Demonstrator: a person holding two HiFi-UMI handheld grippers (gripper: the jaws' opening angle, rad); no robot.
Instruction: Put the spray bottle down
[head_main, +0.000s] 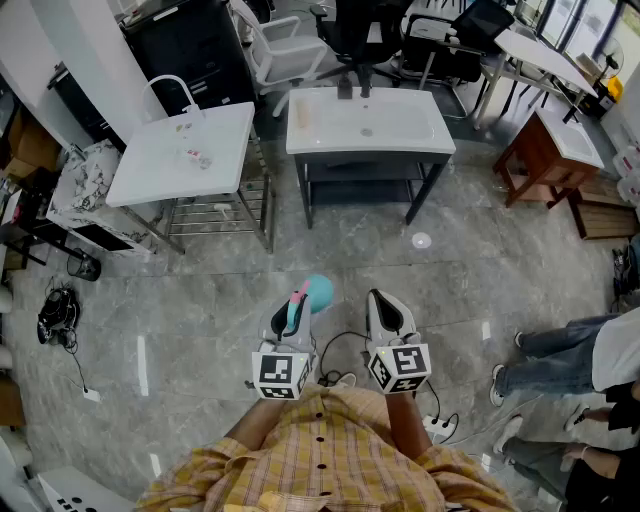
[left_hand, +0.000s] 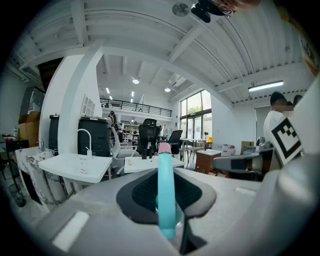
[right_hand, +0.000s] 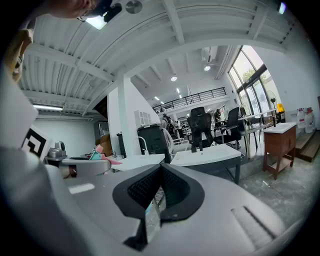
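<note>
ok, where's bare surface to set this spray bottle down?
Left white table: bare along its near edge, small clutter mid-top near the faucet. Sink counter: bare front rim and sides; two dark items crowd the back edge.

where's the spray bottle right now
Head view, lower centre: the spray bottle is clamped in the left gripper, over the floor, beside the right gripper.
</note>
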